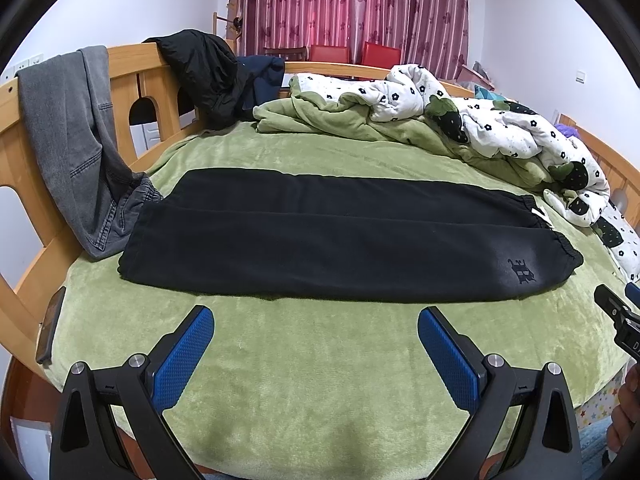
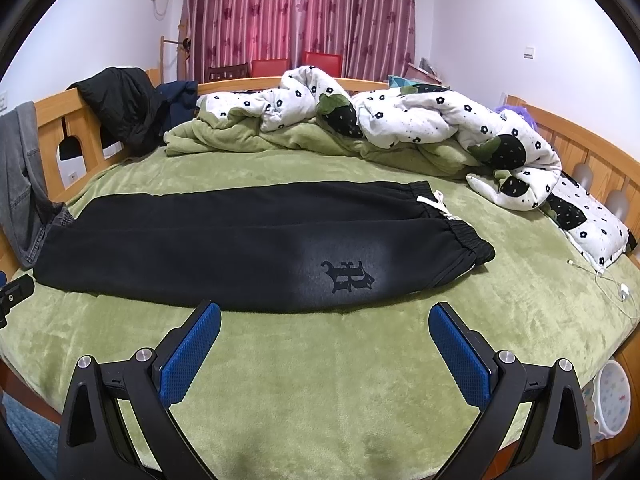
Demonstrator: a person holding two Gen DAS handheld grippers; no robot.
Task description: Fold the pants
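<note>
One pair of black pants point(image 1: 320, 240) lies flat on a bed covered by a green plush blanket point(image 1: 320, 360). The pants stretch lengthwise from left to right, the two legs lying side by side, one behind the other. The elastic waistband point(image 2: 472, 240) is at the right end, with a white drawstring point(image 2: 436, 204) showing there. One dark printed emblem point(image 2: 348, 276) sits on the near leg close to the waistband. The leg ends are at the left.

Two grippers hover over the near edge of the bed, both short of the pants and touching nothing. The left gripper point(image 1: 316, 344) has its two blue-padded fingers point(image 1: 180, 360) set wide apart, with bare blanket between them. The right gripper point(image 2: 324, 344) likewise has its two blue fingers point(image 2: 464, 360) spread wide and holds nothing. In the left wrist view, part of the right gripper and a bit of a hand point(image 1: 624, 412) appear at the far right edge.

At the left, one pair of grey jeans point(image 1: 76, 148) hangs over the wooden bed frame point(image 1: 160, 80), its lower end resting on the blanket just beside the leg ends of the black pants. One black jacket point(image 1: 200, 68) is draped over the frame farther back. One crumpled quilt point(image 2: 420, 120), white with black flowers and green lining, is heaped along the far side of the bed. One white charging cable point(image 2: 608, 280) lies on the blanket at the right. Maroon curtains point(image 2: 300, 12) hang behind, with two red chairs point(image 2: 296, 64) below them.
</note>
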